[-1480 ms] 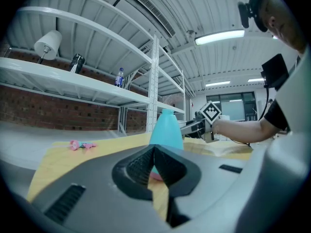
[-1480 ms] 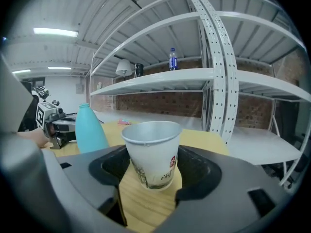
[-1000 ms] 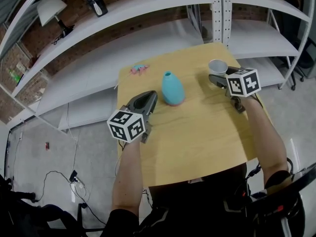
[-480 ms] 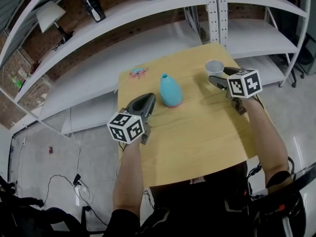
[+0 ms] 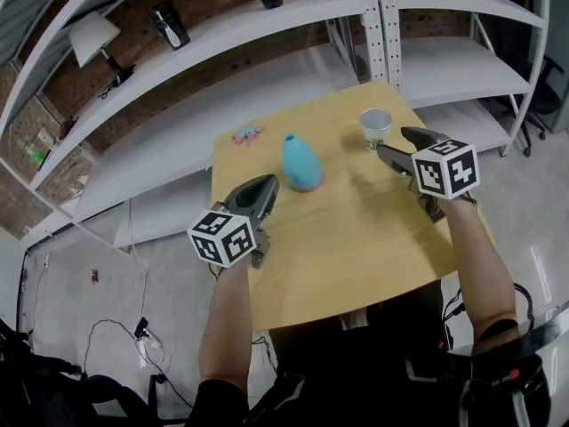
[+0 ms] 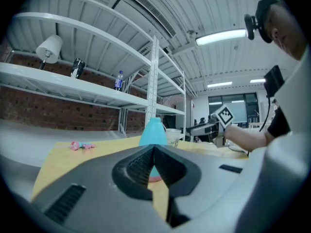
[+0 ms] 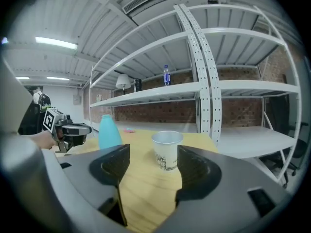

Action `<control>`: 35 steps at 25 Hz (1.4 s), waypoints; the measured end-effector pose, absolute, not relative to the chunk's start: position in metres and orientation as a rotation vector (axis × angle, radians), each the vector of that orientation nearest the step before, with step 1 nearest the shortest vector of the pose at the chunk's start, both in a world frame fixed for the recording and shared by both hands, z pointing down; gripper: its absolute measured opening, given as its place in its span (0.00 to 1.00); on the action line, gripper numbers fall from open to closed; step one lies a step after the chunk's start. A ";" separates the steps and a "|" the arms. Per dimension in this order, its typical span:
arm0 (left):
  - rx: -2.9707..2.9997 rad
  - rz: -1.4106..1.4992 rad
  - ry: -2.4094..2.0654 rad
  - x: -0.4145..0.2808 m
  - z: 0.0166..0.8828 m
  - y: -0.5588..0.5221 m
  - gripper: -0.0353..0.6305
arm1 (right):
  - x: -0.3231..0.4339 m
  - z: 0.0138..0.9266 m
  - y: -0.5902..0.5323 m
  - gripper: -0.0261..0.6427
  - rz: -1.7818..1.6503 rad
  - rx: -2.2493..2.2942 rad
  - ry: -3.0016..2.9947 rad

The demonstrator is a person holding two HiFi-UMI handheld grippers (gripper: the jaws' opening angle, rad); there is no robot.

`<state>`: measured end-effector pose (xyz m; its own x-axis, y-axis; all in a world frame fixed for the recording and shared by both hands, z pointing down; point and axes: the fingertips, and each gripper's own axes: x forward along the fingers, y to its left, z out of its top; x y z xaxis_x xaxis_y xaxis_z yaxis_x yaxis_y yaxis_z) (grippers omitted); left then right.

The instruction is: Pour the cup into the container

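Two grippers over light wooden table (image 5: pixel 356 238). Right gripper (image 5: pixel 396 141): jaws apart; small white paper cup (image 5: pixel 375 124) upright on table just ahead of jaw gap, apart from jaws, near far right corner. Left gripper (image 5: pixel 268 183): jaws together, pointing at teal narrow-necked vase container (image 5: pixel 300 161), upright, approx mid-table

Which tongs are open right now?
The right tongs, jaws apart and facing the cup; the left tongs are shut.
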<state>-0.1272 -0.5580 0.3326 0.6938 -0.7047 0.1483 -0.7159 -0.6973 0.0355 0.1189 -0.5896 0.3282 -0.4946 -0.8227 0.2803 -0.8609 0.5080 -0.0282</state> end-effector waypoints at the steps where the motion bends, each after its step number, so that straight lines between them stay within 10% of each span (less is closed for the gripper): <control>1: 2.804 0.150 -1.189 -0.128 0.326 -0.553 0.06 | 0.116 0.325 -0.584 0.49 0.230 1.426 -2.538; 12: 2.889 0.033 -1.105 -0.088 0.303 -0.481 0.06 | 0.092 0.309 -0.536 0.08 0.153 1.424 -2.636; 35: 2.884 0.011 -1.204 -0.054 0.304 -0.296 0.06 | 0.084 0.303 -0.351 0.04 0.163 1.356 -2.744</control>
